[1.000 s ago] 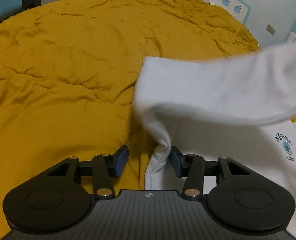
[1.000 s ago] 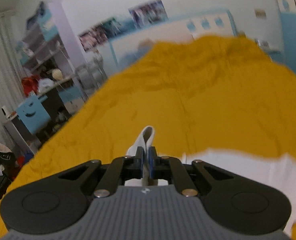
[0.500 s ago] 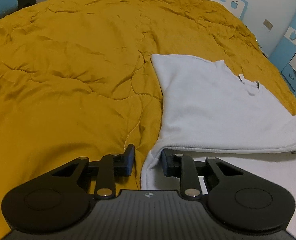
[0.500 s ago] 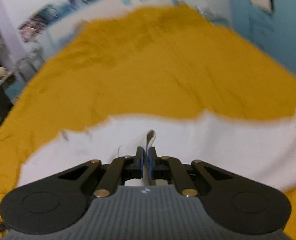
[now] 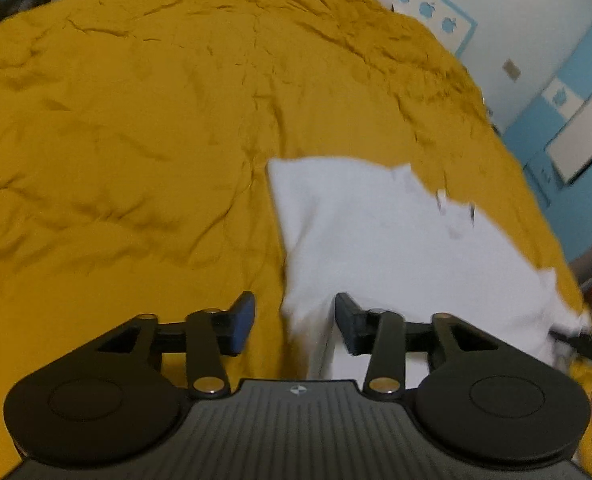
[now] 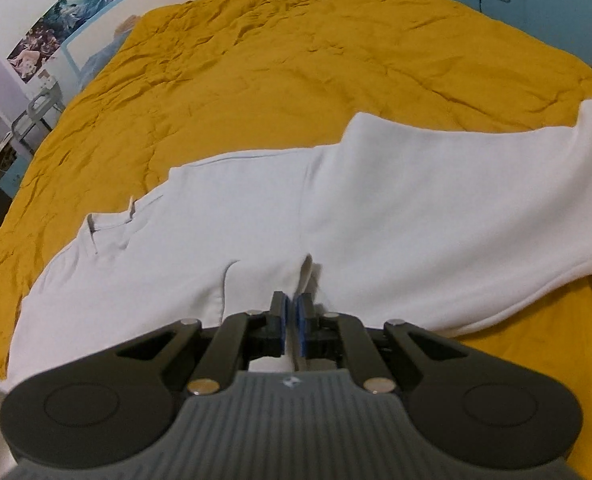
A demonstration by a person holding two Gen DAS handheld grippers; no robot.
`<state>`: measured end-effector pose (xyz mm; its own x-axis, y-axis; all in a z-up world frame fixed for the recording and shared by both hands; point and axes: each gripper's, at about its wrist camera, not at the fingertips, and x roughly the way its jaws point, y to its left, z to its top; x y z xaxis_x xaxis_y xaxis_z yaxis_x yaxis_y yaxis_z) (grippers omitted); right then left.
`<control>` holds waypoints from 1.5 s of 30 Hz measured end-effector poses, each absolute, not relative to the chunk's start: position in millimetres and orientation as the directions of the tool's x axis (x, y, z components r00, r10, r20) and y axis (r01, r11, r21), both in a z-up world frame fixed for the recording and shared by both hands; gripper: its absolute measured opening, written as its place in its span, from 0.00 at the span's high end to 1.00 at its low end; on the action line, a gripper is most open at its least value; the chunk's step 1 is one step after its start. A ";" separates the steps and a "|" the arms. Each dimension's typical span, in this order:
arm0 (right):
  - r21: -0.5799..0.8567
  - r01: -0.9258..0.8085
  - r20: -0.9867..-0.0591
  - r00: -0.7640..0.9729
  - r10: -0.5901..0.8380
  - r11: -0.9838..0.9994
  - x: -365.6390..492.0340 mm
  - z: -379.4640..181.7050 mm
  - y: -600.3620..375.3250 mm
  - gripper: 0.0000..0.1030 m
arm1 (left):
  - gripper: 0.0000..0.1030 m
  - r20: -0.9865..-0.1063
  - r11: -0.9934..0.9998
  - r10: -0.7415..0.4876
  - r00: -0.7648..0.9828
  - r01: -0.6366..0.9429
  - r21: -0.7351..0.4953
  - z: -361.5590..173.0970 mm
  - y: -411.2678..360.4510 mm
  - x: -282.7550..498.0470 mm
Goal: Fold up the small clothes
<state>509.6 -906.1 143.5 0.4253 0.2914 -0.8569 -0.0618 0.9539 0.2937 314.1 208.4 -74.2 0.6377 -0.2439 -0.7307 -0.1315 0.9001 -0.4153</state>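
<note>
Shirt [image 6: 376, 216]: soft white matt cloth. Quilt [image 5: 136, 140]: mustard cloth, matt, creased. Tongs [image 6: 291, 314]: matt black plastic, blue pads, metal rivets.

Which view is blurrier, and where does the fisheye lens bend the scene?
Left wrist view: motion-blurred, the white shirt smeared at its edges. Right wrist view: sharper, creases in the yellow bedspread crisp. Both views: bed edges curve, corners darken.
</note>
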 end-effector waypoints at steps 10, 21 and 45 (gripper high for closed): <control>0.383 -0.044 -0.835 0.411 0.366 0.923 501.5 144.6 -916.1 0.77 | 0.51 -0.717 0.775 -0.262 0.646 -0.302 -0.556 -110.3 229.1 385.2; 0.427 -0.044 -0.787 0.475 0.395 0.903 501.9 143.1 -915.7 1.00 | 0.97 -0.591 0.785 -0.260 0.763 -0.189 -0.589 -100.4 224.0 393.6; 0.372 0.004 -0.829 0.451 0.330 0.928 462.4 148.7 -911.8 0.82 | 0.58 -0.770 0.950 -0.213 0.601 -0.057 -0.306 -79.5 176.0 318.2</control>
<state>462.4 -911.8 148.7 0.4508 0.3299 -0.8294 0.0042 0.9284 0.3716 318.2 176.0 -79.5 0.6012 -0.2125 -0.7704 -0.0566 0.9503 -0.3063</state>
